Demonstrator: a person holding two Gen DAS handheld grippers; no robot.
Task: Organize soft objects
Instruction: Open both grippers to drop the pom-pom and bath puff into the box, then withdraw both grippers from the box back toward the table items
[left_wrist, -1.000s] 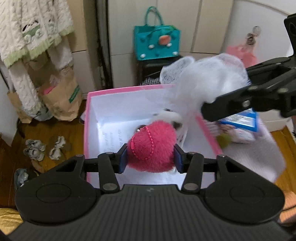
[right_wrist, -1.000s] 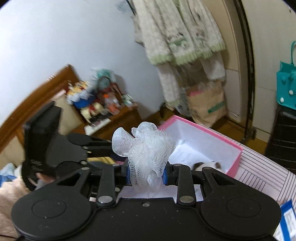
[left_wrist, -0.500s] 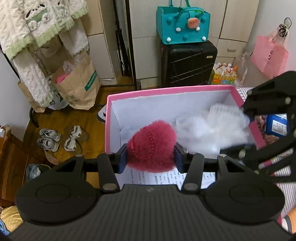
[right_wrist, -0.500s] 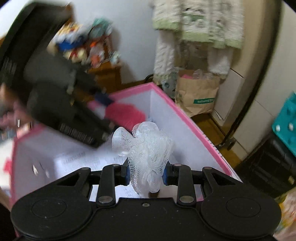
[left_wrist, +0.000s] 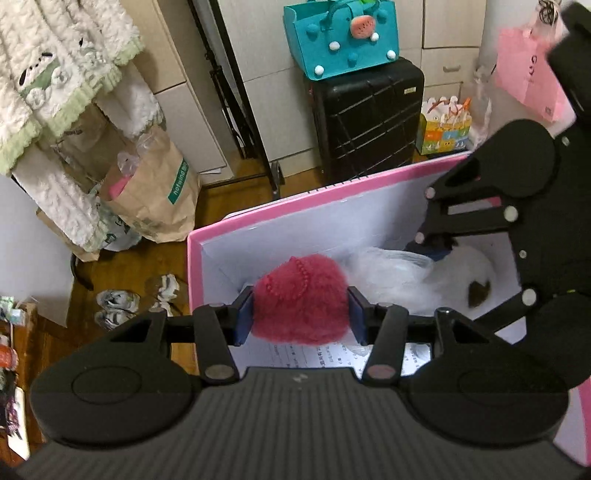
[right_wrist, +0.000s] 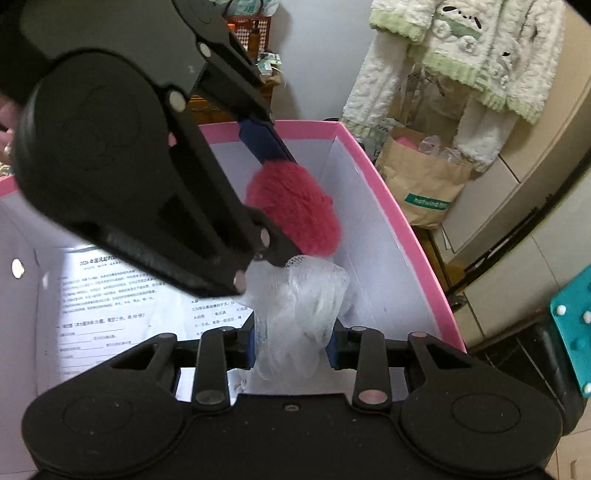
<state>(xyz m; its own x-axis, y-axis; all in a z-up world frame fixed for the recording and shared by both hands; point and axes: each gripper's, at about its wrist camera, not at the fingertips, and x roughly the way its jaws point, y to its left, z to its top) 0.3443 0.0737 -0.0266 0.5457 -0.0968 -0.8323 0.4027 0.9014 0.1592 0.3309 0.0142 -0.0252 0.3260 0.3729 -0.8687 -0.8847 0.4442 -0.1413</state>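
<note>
Both grippers are inside or over the pink box (left_wrist: 207, 240), which serves as the container for the soft objects.

Left gripper (left_wrist: 300, 314): clenched on the red pom-pom (left_wrist: 300, 301). Both blue pads press into its fur. The pom-pom hangs over the box interior, near the left wall, above a printed sheet (right_wrist: 110, 295) that lines the floor. It is not yet set down.

Right gripper (right_wrist: 293, 349): its jaws are opening. The white mesh sponge (right_wrist: 303, 306) sits between them, low in the box, beside the right wall in the right wrist view. The mesh bulges against both pads, so contact remains; release is under way, not complete.

A white plush (left_wrist: 476, 273) with a dark patch already lies on the box floor beyond the sponge.

Progress, as judged:
- One item is stowed.
- The sponge is at its drop point and nearly released.
- The pom-pom is positioned over the box and awaits release.

Remaining: finish opening the right gripper, release the pom-pom, withdraw both grippers. Whether further soft objects wait outside the box cannot be determined from these views.
</note>
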